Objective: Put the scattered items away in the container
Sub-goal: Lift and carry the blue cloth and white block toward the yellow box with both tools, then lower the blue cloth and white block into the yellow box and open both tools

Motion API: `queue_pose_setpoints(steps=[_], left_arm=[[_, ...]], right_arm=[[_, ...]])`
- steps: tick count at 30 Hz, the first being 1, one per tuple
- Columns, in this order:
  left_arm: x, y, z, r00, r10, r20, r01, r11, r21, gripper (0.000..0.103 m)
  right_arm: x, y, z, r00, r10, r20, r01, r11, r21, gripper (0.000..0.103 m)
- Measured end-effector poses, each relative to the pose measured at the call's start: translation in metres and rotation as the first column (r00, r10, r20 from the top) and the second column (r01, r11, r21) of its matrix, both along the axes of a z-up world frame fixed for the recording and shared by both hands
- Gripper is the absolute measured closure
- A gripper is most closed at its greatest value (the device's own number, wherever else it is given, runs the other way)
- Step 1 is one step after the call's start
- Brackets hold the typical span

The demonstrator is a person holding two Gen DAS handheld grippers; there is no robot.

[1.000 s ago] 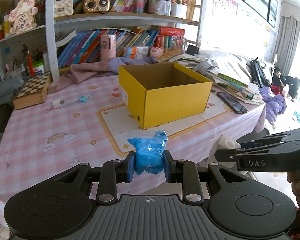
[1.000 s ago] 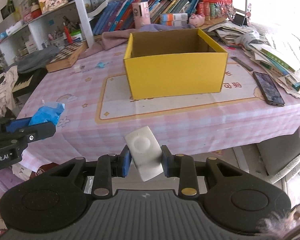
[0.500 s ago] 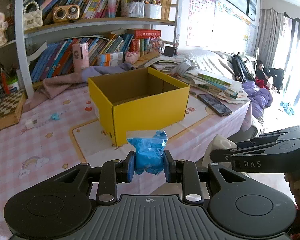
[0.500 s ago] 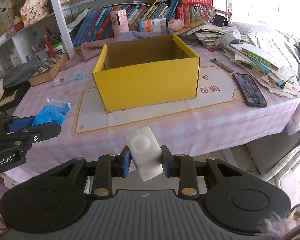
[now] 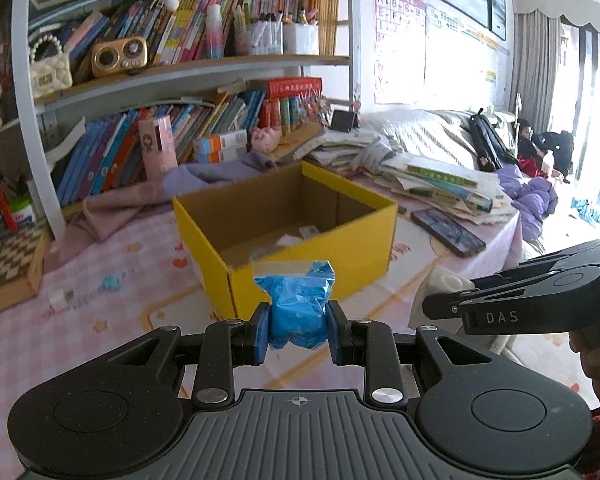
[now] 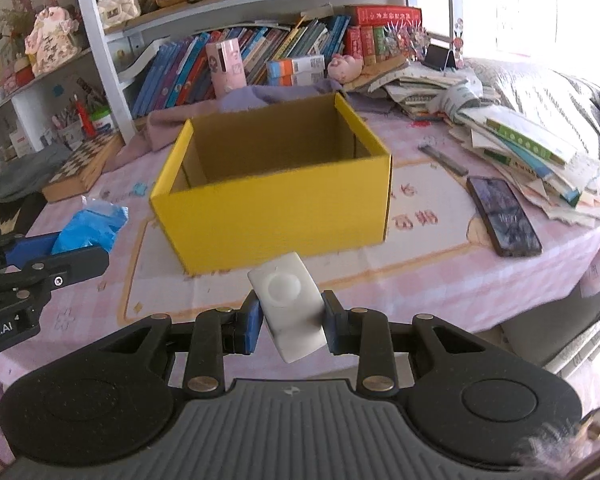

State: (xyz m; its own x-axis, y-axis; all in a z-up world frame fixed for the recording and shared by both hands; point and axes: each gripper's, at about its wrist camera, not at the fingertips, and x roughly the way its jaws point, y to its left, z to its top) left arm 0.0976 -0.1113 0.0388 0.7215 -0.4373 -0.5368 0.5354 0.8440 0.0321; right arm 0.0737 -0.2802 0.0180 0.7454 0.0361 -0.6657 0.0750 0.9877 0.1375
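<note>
While one yellow box point(image 6: 272, 216) waits, two tongs pinch one item each (left point(image 5: 299, 326) blue bag point(image 5: 296, 308), right point(image 6: 287, 320) white block point(image 6: 290, 304))

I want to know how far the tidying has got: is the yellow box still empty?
Not empty. In the left wrist view the yellow box stands open-topped, and a few small pale items lie on its floor; they are too blurred to identify.

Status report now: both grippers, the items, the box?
Left gripper shut on blue bag. Right gripper shut on white device. Yellow box open ahead, path clear.
</note>
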Motion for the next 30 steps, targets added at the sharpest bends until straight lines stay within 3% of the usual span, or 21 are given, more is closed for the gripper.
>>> queue_pose_setpoints(steps=[7,17,24,30], left_arm=[[0.041,-0.017,0.011,0.999,0.014,0.048,-0.014,1.0,-0.01,0.076],[0.085,-0.039,0.019,0.986,0.142,0.085,-0.14,0.99,-0.026,0.076],[0.115,-0.062,0.013,0.981,0.182,0.072,-0.184,0.983,0.018,0.076],[0.133,-0.078,-0.003,0.975,0.224,0.011,-0.224,0.974,0.038,0.076]], right_arm=[[0.042,-0.021,0.021,0.997,0.003,0.073,-0.001,0.999,-0.036,0.074],[0.106,-0.05,0.05,0.975,0.083,0.208,-0.062,0.992,-0.106,0.074],[0.154,-0.063,0.048,0.96,0.182,0.214,-0.162,0.981,-0.107,0.074],[0.188,-0.067,0.039,0.95,0.243,0.198,-0.225,0.968,-0.109,0.074]])
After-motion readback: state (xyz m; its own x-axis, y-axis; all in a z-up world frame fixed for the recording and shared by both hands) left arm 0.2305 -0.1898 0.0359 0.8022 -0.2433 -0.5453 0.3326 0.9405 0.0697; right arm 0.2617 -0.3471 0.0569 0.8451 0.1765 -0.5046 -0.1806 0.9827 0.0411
